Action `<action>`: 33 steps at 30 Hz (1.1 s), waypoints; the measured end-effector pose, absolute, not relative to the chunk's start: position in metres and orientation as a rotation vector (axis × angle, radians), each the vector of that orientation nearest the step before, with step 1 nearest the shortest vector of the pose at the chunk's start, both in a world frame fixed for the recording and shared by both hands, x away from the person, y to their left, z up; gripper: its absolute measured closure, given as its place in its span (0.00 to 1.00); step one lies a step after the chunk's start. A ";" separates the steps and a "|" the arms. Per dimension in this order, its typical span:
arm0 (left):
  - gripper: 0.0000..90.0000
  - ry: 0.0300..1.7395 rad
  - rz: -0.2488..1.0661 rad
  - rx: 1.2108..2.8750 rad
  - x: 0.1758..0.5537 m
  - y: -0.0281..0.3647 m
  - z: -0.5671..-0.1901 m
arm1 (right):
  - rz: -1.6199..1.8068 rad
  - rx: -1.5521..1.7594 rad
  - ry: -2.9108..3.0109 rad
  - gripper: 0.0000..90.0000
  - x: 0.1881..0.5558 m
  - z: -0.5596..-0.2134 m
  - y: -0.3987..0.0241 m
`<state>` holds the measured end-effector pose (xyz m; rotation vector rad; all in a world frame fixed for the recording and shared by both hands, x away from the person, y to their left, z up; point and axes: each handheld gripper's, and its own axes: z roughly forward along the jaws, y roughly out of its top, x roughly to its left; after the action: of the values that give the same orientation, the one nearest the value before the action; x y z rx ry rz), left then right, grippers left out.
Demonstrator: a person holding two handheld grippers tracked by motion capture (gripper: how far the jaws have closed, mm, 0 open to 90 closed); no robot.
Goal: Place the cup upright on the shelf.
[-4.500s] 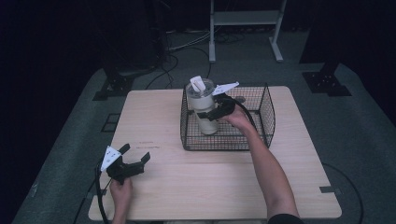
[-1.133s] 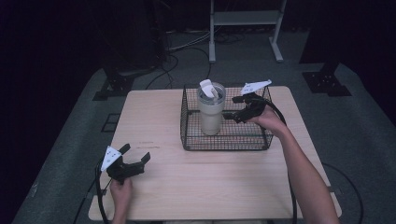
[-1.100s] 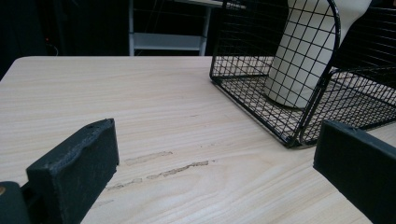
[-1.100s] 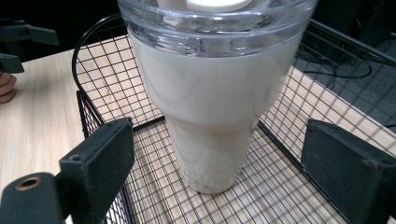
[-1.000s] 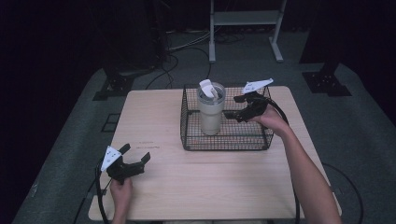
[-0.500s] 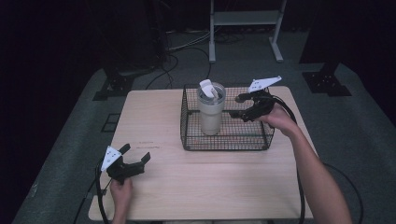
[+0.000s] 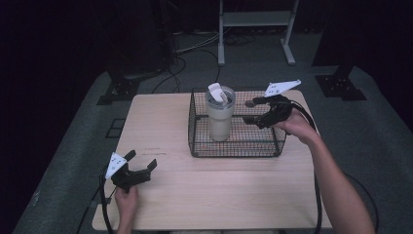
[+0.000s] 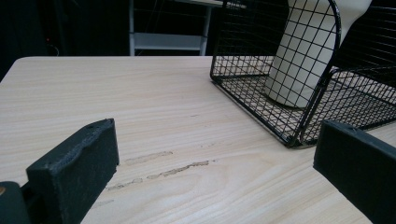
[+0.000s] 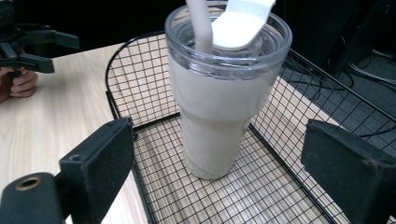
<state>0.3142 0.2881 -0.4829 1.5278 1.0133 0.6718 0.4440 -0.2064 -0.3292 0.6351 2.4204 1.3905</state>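
The right gripper (image 7: 253, 111), jaws wide, has drawn back from the cream plastic tumbler (image 7: 220, 117) upright in the black wire basket (image 7: 236, 147); the left gripper (image 7: 142, 162) rests wide open.

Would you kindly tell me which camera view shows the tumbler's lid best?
The right gripper view: the tumbler's lid is close, with its clear rim and white flap plain. The high view shows it small and distant; the left gripper view cuts it off, showing the tumbler's lower body.

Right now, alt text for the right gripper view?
A cream tumbler with a clear lid stands upright in a black wire basket on a wooden table, framed by the open black jaws of the right hand-held gripper. The left hand-held gripper shows far off, top left.
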 end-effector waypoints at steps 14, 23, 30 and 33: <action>0.00 1.016 0.673 1.524 0.314 0.288 -0.483 | 1.426 0.593 2.410 0.10 0.419 -0.329 -0.215; 0.00 1.017 0.674 1.525 0.314 0.287 -0.483 | 1.420 0.592 2.413 0.10 0.404 -0.331 -0.225; 0.00 1.017 0.674 1.525 0.314 0.287 -0.483 | 1.431 0.608 2.395 0.10 0.396 -0.336 -0.235; 0.00 1.017 0.675 1.525 0.314 0.287 -0.483 | 1.440 0.605 2.387 0.10 0.390 -0.336 -0.239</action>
<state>0.3142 0.2871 -0.4829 1.5252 1.0168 0.6745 0.3903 -0.2390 -0.3363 0.6053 2.3868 1.4404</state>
